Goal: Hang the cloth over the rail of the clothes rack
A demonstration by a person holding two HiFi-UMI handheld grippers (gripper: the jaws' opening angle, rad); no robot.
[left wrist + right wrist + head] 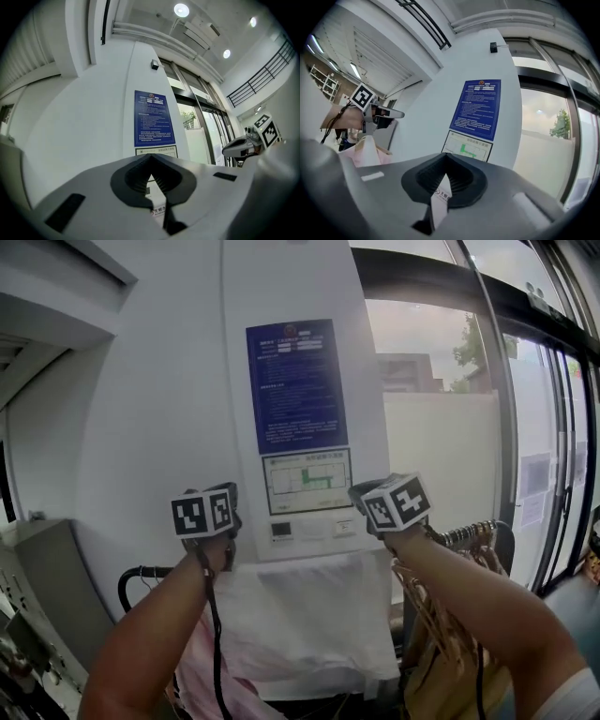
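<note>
Both grippers are hovering high in front of a white pillar, above the clothes rack. The left gripper is sitting with its 2 jaws pressed fully together, the ribbed pads meeting at the tips and holding none of the cloth. A narrow white strip with small print is showing low in the slit behind them, and I cannot tell whether it belongs to the gripper or to the wall beyond. The right gripper is looking the same: its jaws are meeting at the tips, with a similar printed strip in the slit and no fabric pinched. In the head view the white cloth is hanging flat just below and between the 2 grippers and apart from both. Its straight top edge is lying level with the rail, whose black curved end is showing at the left; the stretch of rail under the cloth is hidden. A bunch of hangers is sitting at the right end beside the cloth, and a pink garment is hanging at its lower left. A blue notice and a floor plan are showing on the pillar behind the grippers.
</note>
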